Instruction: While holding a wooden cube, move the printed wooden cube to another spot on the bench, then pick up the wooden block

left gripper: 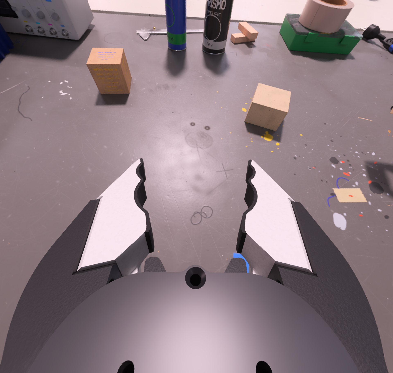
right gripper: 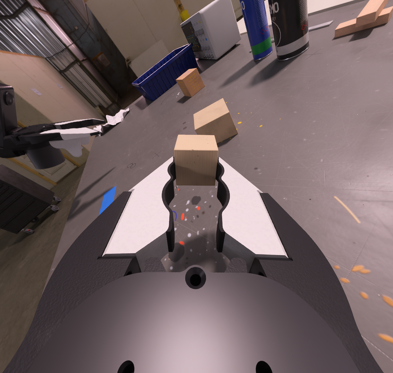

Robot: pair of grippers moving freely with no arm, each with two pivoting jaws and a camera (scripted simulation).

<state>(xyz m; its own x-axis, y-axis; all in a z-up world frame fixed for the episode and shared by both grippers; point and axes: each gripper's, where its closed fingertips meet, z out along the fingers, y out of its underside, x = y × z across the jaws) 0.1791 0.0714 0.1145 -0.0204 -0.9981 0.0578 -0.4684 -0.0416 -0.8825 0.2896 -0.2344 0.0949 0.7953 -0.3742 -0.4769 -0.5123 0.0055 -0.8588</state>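
My right gripper [right gripper: 196, 162] is shut on a plain wooden cube [right gripper: 195, 160] and holds it above the bench. My left gripper [left gripper: 195, 161] is open and empty above the grey bench; it also shows at the left of the right wrist view [right gripper: 98, 126]. The printed wooden cube [left gripper: 109, 71] stands ahead and left of the left gripper, and farther off in the right wrist view [right gripper: 190, 82]. A plain wooden block [left gripper: 268, 107] lies ahead and right of the left gripper, just beyond the held cube in the right wrist view [right gripper: 214, 120].
A blue spray can [left gripper: 175, 16] and a black spray can [left gripper: 217, 20] stand behind the cubes. Two small stacked wood pieces [left gripper: 244, 33], a green case [left gripper: 319, 37] with a tape roll [left gripper: 326, 12], a white instrument [left gripper: 42, 7] and a blue bin [right gripper: 165, 73] line the back.
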